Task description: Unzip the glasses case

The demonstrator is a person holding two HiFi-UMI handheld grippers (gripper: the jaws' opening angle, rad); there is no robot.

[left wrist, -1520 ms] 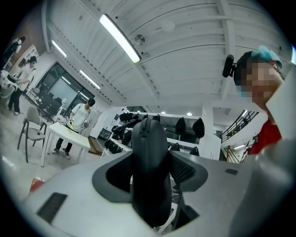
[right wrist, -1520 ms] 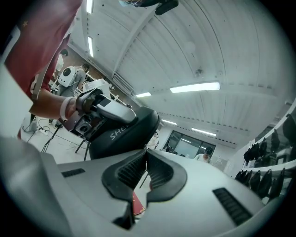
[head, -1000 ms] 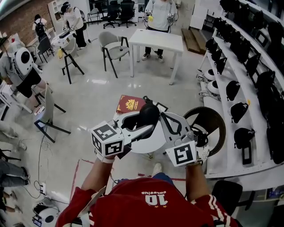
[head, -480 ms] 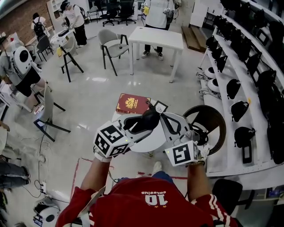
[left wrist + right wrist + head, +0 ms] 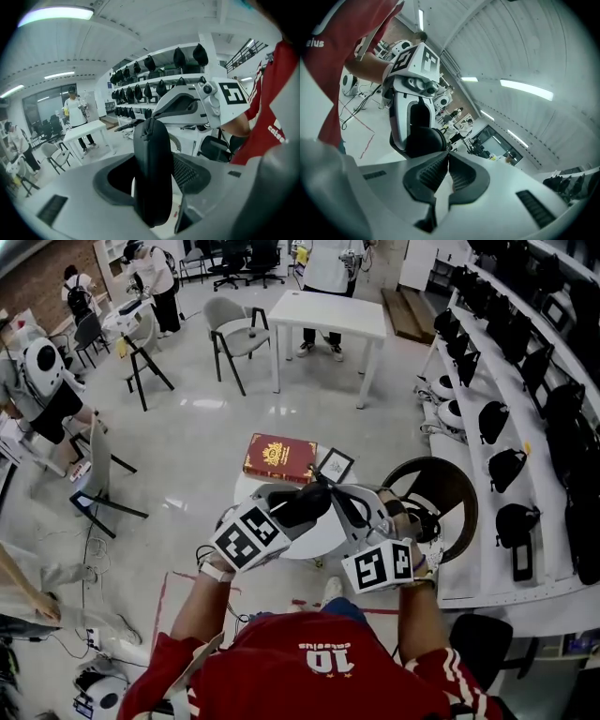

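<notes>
Now, glasses case [image 5: 151,150] clamped in left tool [image 5: 153,180], right tool [image 5: 448,161] touching

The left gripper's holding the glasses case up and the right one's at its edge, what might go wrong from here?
The right gripper is shut only at its very tips against the glasses case; what they pinch is too small to see, so that hold may slip. The left gripper holds the case in the air above the small round table; a hard tug might twist it loose.
</notes>
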